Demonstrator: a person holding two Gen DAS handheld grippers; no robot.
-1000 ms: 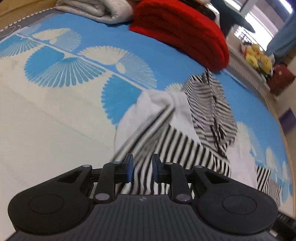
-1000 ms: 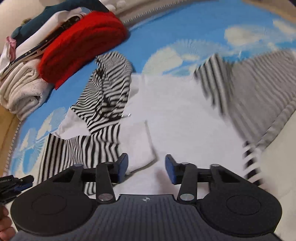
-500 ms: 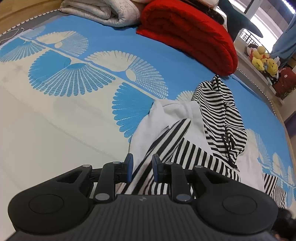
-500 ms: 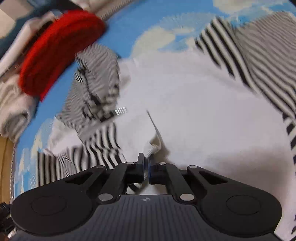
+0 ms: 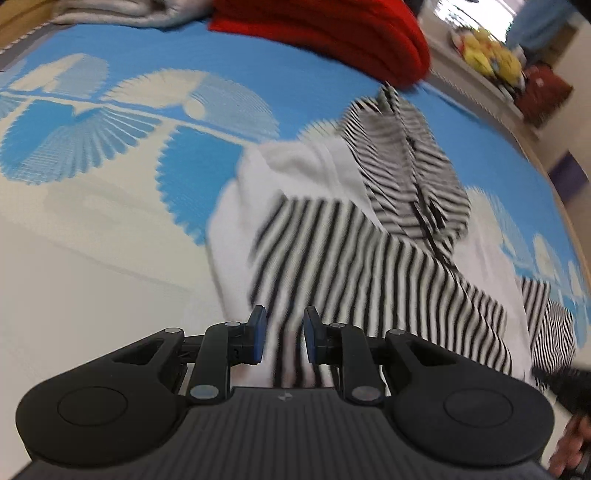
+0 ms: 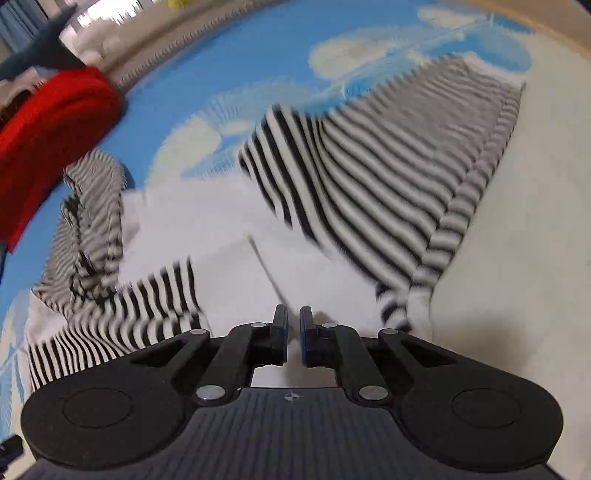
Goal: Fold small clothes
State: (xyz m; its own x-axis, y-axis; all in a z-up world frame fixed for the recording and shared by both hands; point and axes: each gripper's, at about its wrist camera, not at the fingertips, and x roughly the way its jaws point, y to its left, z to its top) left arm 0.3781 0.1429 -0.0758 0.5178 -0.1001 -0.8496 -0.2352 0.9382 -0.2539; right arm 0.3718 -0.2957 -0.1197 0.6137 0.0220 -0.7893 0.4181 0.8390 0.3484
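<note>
A white hoodie [image 6: 221,229] with black-and-white striped sleeves and hood [image 5: 410,158] lies crumpled on the blue and white mat. My left gripper [image 5: 283,334] is shut on one striped sleeve [image 5: 351,258], which runs up between its blue pads. My right gripper [image 6: 293,332] sits at the white lower edge of the hoodie. Its jaws are opening slightly, a narrow gap still pinching white cloth. The other striped sleeve [image 6: 369,177] spreads out to the right of it. Both views are blurred by motion.
A folded red blanket [image 5: 332,33] and grey folded cloth [image 5: 122,11] lie at the far edge of the mat [image 5: 110,122]. Plush toys [image 5: 487,55] sit on a ledge beyond. A person's hand [image 5: 569,443] shows at the lower right.
The right gripper went from wide open to closed on the white hem, then shifted toward the striped sleeve. The left gripper kept its hold and carried its sleeve across the white body.
</note>
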